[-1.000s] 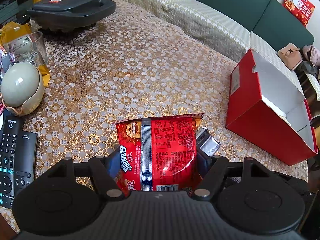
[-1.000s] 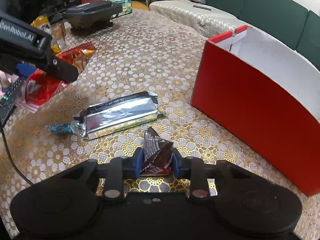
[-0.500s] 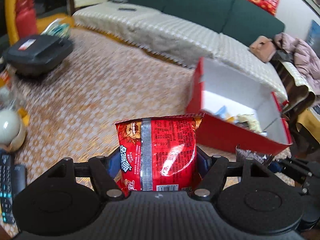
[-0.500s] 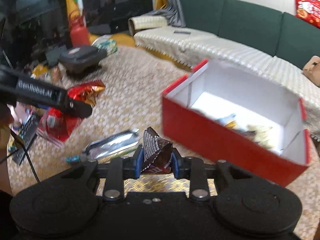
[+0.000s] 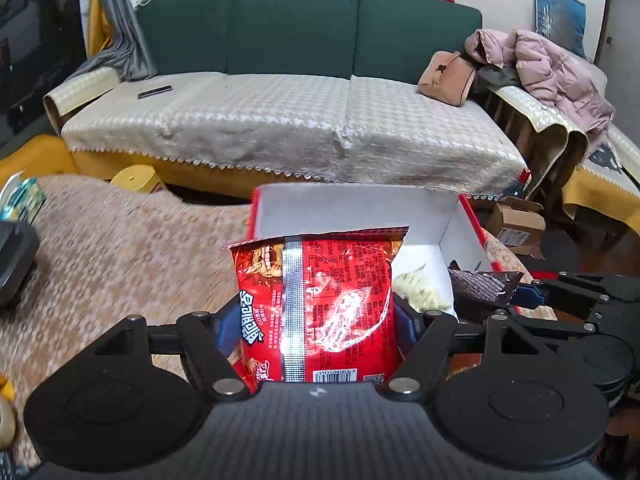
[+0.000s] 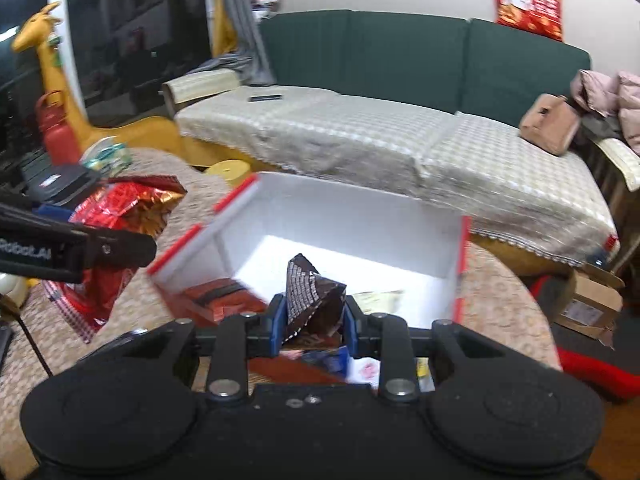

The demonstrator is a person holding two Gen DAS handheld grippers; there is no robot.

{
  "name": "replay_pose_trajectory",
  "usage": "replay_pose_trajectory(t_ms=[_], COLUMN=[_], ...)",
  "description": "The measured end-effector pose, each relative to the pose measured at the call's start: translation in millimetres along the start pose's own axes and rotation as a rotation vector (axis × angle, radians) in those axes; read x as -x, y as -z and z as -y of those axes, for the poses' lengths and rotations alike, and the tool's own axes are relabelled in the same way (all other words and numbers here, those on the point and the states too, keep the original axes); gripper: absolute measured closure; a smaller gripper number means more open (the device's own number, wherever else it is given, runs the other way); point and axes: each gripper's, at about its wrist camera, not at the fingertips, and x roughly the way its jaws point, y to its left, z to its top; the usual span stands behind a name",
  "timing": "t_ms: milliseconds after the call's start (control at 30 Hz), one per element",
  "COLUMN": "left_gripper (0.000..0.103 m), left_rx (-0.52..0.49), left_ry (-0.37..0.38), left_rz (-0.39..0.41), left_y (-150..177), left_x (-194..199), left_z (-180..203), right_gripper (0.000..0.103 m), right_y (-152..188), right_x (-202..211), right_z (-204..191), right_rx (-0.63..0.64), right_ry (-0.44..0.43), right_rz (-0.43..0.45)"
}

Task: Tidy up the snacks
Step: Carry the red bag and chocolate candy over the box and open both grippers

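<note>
Behind everything runs a dark green sofa (image 5: 292,28) with a pale checked cover on its seat; a pink padded jacket (image 5: 548,68) and a tan bag (image 5: 446,78) lie at its right end, and a slim dark remote (image 5: 155,92) lies on the seat toward the left. A yellow giraffe toy (image 6: 48,64) stands at the left in the right wrist view, with a red bottle (image 6: 58,136) in front of it. In front of the sofa is the table (image 5: 120,256), covered with a gold lace-patterned cloth, blurred in both views.

On the table stands an open red box (image 6: 460,264) with a white inside; a few snack packets lie on its floor, too blurred to name. A small cardboard carton (image 5: 518,226) sits on the floor to the right of the table.

The left tongs (image 5: 314,320) stand fairly wide, clamped on a red noodle packet (image 5: 328,304) held upright, its back seam and barcode facing the camera, in front of the box's near wall. The right tongs (image 6: 312,320) are narrow, pinching a small dark brown wrapper (image 6: 312,292) with a crumpled, pointed top, held over the near edge of the box's opening. In the left wrist view this wrapper shows just right of the noodle packet, the two apart.
</note>
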Motion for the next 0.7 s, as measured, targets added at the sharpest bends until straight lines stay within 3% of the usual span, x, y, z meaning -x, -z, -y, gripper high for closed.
replay_pose_trajectory(t_ms=[400, 700], left_gripper=[0.031, 0.030], left_rx=[-0.048, -0.064], left_ry=[-0.058, -0.063], left_rz=[-0.127, -0.190], left_y=[-3.5, 9.9], left_x=[-95.0, -119.3], left_z=[12.7, 11.4], right_gripper=[0.075, 0.074], right_y=[6.2, 16.6], right_x=[-59.2, -72.7], right_z=[24.6, 19.4], right_rx=[-0.037, -0.021], right_ry=[0.034, 0.054], right_rz=[-0.106, -0.140])
